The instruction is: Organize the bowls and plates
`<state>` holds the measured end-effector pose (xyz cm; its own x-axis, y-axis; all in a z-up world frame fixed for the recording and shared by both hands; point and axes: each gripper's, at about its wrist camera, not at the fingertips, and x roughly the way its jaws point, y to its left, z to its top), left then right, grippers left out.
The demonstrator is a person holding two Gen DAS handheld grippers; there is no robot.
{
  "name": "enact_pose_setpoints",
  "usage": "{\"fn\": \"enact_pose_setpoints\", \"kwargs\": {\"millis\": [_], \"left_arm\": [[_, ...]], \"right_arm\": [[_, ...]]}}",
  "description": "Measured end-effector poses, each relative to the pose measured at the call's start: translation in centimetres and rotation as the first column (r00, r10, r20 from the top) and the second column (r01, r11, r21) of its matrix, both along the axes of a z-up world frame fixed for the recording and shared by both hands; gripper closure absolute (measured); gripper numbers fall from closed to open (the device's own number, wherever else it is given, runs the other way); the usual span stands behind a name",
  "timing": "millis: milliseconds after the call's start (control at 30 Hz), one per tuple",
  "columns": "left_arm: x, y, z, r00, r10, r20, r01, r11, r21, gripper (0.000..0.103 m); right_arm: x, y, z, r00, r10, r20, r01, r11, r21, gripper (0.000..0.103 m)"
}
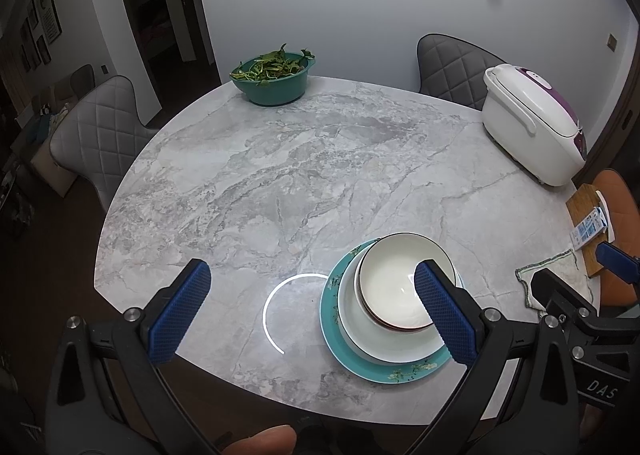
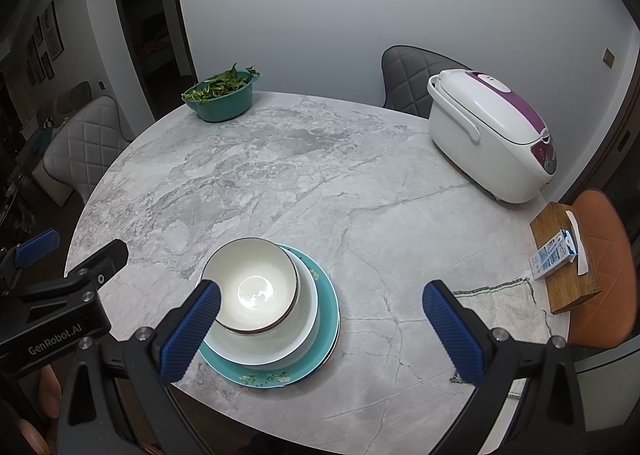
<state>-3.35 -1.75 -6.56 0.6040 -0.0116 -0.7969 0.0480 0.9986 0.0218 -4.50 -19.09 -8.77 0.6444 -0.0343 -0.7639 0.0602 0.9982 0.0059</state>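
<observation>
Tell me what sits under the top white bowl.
Under the top white bowl a second bowl's dark rim peeks out, then a white plate, then the teal floral plate. Anything between them is hidden.

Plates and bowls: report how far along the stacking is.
Done: bowls sit nested on a white plate, on the teal plate. In hand: nothing; left gripper and right gripper are open. Left: no other loose plates in view.

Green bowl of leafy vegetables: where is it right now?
The green bowl of leafy vegetables sits at the table's far left edge in both wrist views, across from the plate stack and far left of the rice cooker.
</observation>
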Motion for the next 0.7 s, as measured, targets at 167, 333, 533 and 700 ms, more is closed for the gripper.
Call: {"fn": "enact_pose_setpoints", "kwargs": {"millis": [167,333,533,700], "left_arm": [[0.01,-0.01,0.01,1.0,0.001,-0.001,-0.001,1.0,0.0,0.0],[0.05,0.03,0.03,1.0,-0.001,-0.001,0.001,1.0,0.0,0.0],[0.08,-0.18,0.0,1.0,-0.004,-0.001,0.004,1.0,-0.002,0.0],[0.17,-0.49,0.04,1.0,-0.008,-0.001,0.008,1.0,-0.005,0.0]], "right_arm": [[0.24,-0.27,-0.03,1.0,0.001,0.0,-0.001,1.0,0.0,0.0],[0.25,-0.33,-0.06,1.0,0.0,0.0,0.0,1.0,0.001,0.0],[0.27,-0.32,-0.08,1.0,0.0,0.0,0.0,1.0,-0.001,0.0],[0.3,-0.42,-0.11,1.0,0.0,0.001,0.0,1.0,-0.001,0.0]]}}
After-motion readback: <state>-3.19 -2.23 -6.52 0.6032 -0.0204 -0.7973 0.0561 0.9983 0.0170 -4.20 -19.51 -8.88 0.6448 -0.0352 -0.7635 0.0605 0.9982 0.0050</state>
